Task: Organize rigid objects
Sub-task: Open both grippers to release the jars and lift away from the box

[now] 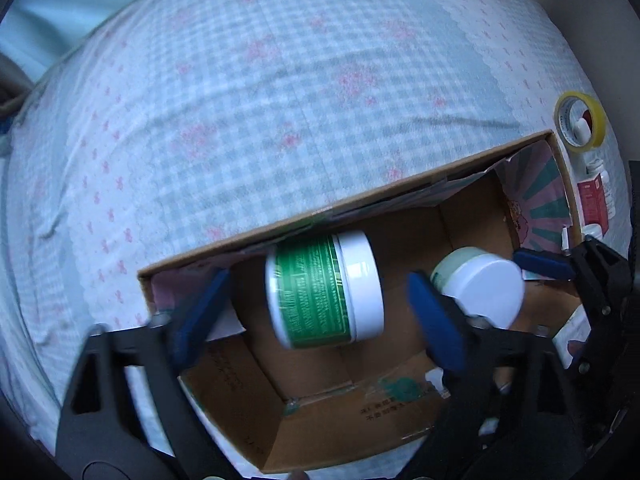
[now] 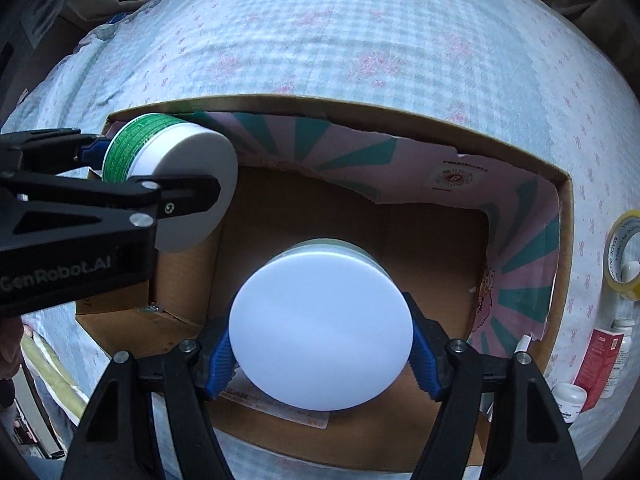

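An open cardboard box (image 1: 360, 200) (image 2: 360, 114) lies on a checked bedsheet. Over its inside, my left gripper (image 1: 316, 300) (image 2: 160, 168) points down with its jaws wide. A green-labelled jar (image 1: 312, 292) (image 2: 132, 148) with a white lid lies on its side between the blue pads (image 1: 200, 312), blurred and with a gap on each side. My right gripper (image 2: 322, 360) is over the box floor. A pale green jar with a white lid (image 2: 320, 328) (image 1: 480, 284) sits between its pads (image 2: 426, 360), lid towards the camera. The pads flank the lid without visibly pressing on it.
To the right of the box lie a yellow tape roll (image 1: 580, 124) (image 2: 624, 256), a red carton (image 1: 594, 200) (image 2: 600, 364) and small white bottles (image 2: 570, 398). The sheet (image 1: 240, 100) stretches beyond the box's far wall. Torn printed flaps line the box's walls.
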